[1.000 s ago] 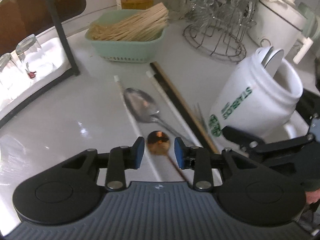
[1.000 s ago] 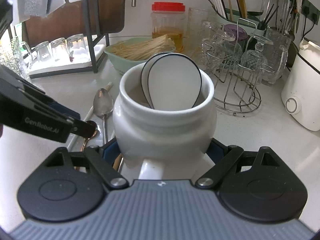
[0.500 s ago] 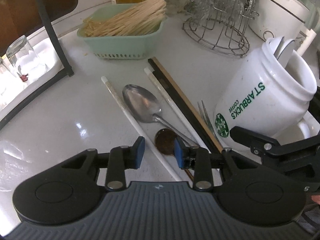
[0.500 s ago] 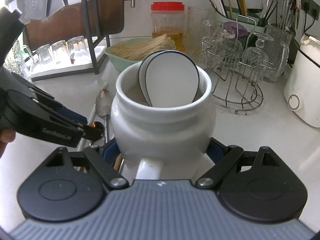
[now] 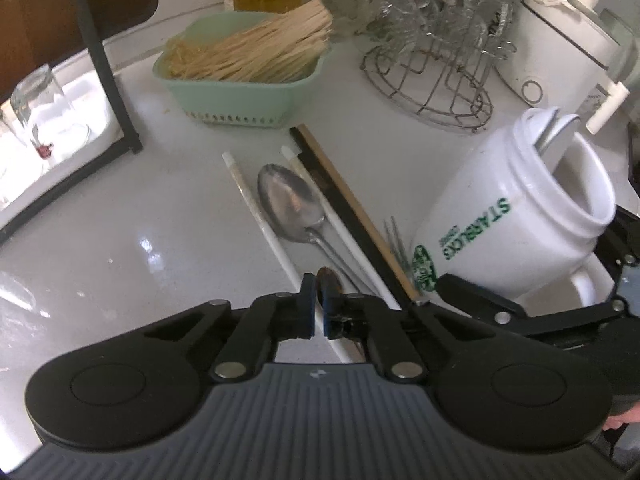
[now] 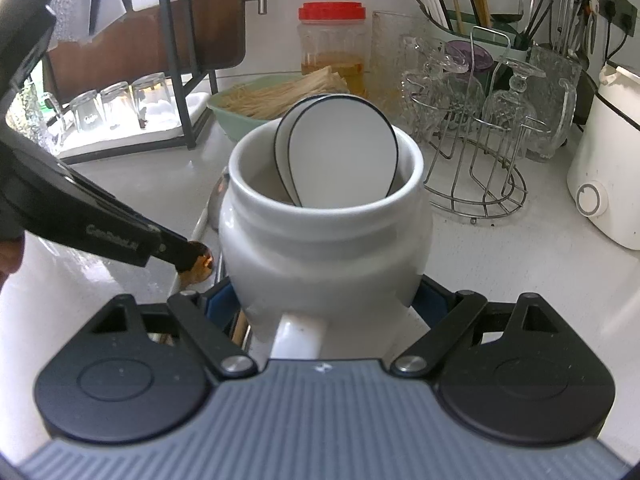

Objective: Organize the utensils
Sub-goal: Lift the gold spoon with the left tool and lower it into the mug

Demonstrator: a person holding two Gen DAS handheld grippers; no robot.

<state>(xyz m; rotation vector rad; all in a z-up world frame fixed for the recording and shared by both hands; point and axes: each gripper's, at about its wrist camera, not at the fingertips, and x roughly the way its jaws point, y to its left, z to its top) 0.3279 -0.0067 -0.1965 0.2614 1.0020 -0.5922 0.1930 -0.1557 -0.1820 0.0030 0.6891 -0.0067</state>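
My left fingers [image 5: 318,300] have just closed, seemingly pinching the small copper-coloured spoon [image 6: 199,266] beside the white ceramic Starbucks mug [image 6: 324,240]; my right fingers [image 6: 324,304] clasp that mug.

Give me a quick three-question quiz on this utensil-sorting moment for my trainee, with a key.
1. True or false: the white mug clamped in the right gripper holds no utensils.
2. What is pinched between the jaws of the left gripper?
A. the large silver spoon
B. the small copper-coloured spoon
C. a white chopstick
3. Fill in: the large silver spoon lies on the counter between two white ______.

Key
1. False: two white spoons with dark rims stand in it.
2. B: the jaws have just closed on the bowl of the small copper-coloured spoon.
3. chopsticks
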